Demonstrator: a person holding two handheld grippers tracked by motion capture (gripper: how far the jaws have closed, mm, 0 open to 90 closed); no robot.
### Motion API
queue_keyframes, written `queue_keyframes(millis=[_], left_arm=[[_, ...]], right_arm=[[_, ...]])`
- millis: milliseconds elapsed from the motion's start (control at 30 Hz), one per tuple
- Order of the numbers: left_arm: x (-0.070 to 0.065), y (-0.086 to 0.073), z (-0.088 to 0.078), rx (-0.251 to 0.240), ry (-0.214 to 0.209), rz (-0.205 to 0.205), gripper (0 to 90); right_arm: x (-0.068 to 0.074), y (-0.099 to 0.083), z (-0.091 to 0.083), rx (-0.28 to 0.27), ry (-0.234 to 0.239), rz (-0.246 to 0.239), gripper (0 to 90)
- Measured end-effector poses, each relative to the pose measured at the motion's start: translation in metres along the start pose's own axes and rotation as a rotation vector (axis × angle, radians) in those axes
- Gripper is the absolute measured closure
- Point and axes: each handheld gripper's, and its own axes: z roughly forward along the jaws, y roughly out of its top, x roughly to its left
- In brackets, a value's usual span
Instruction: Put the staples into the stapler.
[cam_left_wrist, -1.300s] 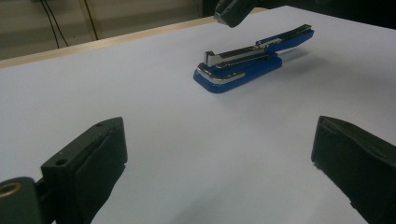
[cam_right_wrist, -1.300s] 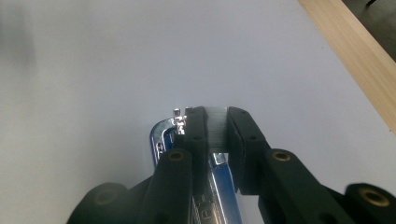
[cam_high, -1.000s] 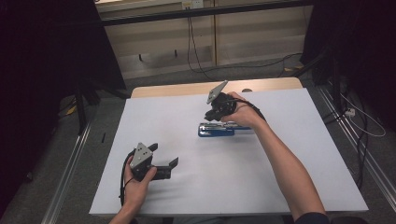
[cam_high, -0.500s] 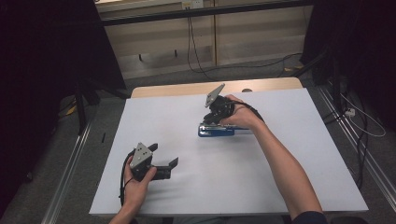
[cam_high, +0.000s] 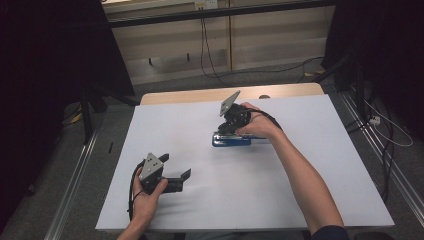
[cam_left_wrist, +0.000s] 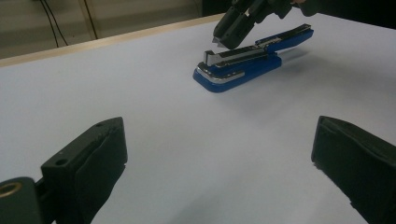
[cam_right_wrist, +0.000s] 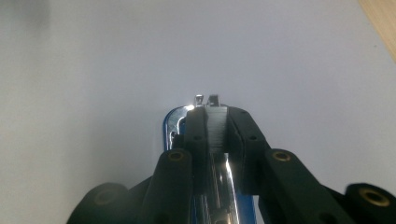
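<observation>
Two fingers hiding stapler top, rear cropped

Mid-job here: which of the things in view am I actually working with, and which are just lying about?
In the job:
- blue stapler, lying on the white table cover
- right tool, jaws closed on the stapler's metal top part
- left tool, jaws open, holding nothing, apart from the stapler

Lying about:
- cables on the floor beside and behind the table
</observation>
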Motion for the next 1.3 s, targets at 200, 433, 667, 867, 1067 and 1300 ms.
queue_keyframes(millis=[200,433,667,867,1067,1300], left_arm=[[0.0001,-0.0001,0.0001,0.004,-0.003,0.002,3.6],[-0.0001,-0.0001,0.0000,0.002,-0.002,0.000,3.6],[0.0000,-0.0001,0.0000,0.003,-0.004,0.002,3.6],[-0.0007,-0.0002,-0.0002,0.003,-0.003,-0.003,3.6],[-0.0009,-0.0001,0.0000,0.003,-0.005,-0.001,3.6],[-0.0005,-0.0001,0.0000,0.008,-0.005,0.004,3.6]], right_arm=[[-0.0008,-0.0004,0.0026,0.007,0.006,-0.007,79.4],[0.0000,-0.0007,0.0060,0.012,0.013,-0.014,79.3],[-0.0001,-0.0016,0.0072,0.017,0.016,-0.014,79.3],[-0.0005,-0.0020,0.0072,0.020,0.020,-0.008,79.4],[-0.0014,-0.0010,0.0076,0.025,0.025,-0.009,79.3],[-0.0021,-0.0001,0.0089,0.024,0.030,-0.016,79.1]])
